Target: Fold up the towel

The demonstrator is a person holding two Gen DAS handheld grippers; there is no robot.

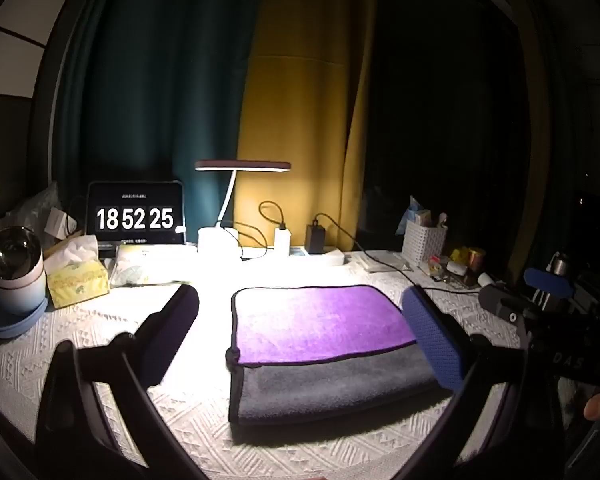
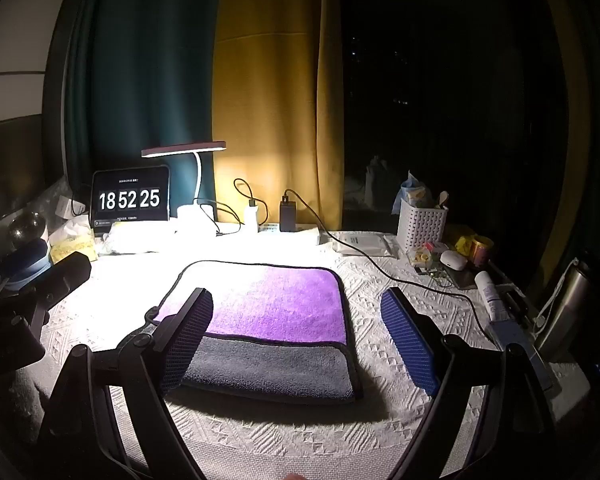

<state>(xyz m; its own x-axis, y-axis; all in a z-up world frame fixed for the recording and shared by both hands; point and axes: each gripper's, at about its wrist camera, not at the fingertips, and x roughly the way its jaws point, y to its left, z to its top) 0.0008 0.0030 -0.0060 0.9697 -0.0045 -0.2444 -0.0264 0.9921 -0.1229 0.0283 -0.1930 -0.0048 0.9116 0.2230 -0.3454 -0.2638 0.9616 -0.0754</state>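
**Hovering over a folded towel — both tongs empty**

Lying flat on the white tablecloth [image 2: 400, 288], the towel [image 1: 320, 344] is folded, its purple layer on top and a grey strip showing along the near edge.

Left tongs [image 1: 308, 336]: jaws spread wide, holding nothing. The towel sits between and ahead of the two fingers; the blue-padded finger [image 1: 432, 340] overlaps the towel's right edge in this view, though contact cannot be confirmed.

Right tongs [image 2: 296, 340]: jaws likewise wide apart and empty. The towel lies between the fingers, nearer the left one, which overlaps its near-left corner; whether it touches cannot be told.

Beyond both tongs — a lit desk lamp [image 2: 188, 152], a clock display [image 1: 135, 218] reading 18 52 25, and a white basket [image 2: 420, 226] to the far right. A tissue box [image 1: 78, 282] stands far left of the left tongs.
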